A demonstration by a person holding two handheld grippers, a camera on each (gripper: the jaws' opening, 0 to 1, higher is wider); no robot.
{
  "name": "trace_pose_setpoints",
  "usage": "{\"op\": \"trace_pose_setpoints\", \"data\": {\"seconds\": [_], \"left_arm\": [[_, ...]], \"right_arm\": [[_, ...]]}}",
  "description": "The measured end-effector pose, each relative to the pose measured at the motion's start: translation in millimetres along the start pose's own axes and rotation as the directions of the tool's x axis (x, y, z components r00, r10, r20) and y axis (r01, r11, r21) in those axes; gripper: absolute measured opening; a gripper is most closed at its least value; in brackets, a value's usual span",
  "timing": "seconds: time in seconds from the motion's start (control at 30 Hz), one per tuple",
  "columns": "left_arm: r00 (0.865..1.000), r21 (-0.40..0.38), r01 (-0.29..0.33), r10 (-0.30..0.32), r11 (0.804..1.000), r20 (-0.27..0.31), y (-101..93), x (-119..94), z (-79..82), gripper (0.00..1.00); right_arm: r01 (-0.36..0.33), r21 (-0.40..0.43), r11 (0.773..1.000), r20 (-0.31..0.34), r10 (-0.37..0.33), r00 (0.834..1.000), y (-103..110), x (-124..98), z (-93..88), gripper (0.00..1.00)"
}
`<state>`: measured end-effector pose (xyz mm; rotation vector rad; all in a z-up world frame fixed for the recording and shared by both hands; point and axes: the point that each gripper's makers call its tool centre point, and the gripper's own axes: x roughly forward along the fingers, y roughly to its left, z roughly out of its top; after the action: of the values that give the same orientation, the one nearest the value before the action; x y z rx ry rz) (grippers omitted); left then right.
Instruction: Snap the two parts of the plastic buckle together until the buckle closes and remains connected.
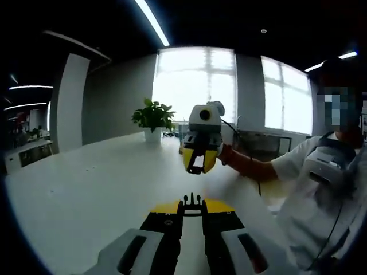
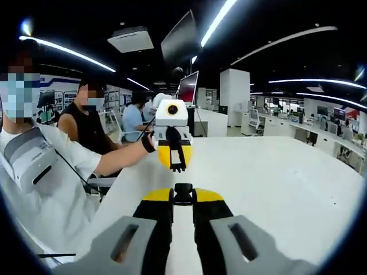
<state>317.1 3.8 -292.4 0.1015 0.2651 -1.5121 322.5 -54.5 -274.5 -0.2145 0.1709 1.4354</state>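
- The left gripper grasps the pronged buckle half at its yellow-and-black tips; only the short black prongs stick out, the body being hidden between the jaws.
- The right gripper clamps the socket buckle half, a small blocky black plastic piece; its opening is too small to make out.
- In the left gripper view the right gripper faces the camera above the white worktop, well apart from the prongs; the dark piece in its tips is blurred.
- In the right gripper view the left gripper hangs opposite, black prongs pointing down from its tips, near but not touching the socket half.
- The worktop is smooth, matte and white; its near edge is cut off under the jaws.
- A potted plant stands toward the worktop's far edge, leafy in a white pot.
- A person's forearm reaches in from the side; fine detail is smeared.
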Motion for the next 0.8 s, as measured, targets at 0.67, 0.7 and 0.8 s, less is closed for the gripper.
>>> {"op": "trace_pose_setpoints", "data": {"seconds": [0.67,0.7,0.8], "left_arm": [[0.998,0.023,0.028,-0.027,0.999,-0.052,-4.3,15,-21.2,0.12],[0.998,0.025,0.028,-0.027,0.999,-0.051,-3.3,16,-22.9,0.12],[0.997,0.064,0.013,-0.008,0.998,-0.071,-0.1,20,-29.2,0.12]], "right_arm": [[-0.057,-0.036,0.998,-0.036,0.056,0.998,13,10,-14.2,0.11],[-0.062,-0.036,0.997,-0.039,0.06,0.997,14,11,-15.7,0.11],[-0.062,-0.043,0.997,-0.049,0.06,0.997,15,14,-21.3,0.11]]}}
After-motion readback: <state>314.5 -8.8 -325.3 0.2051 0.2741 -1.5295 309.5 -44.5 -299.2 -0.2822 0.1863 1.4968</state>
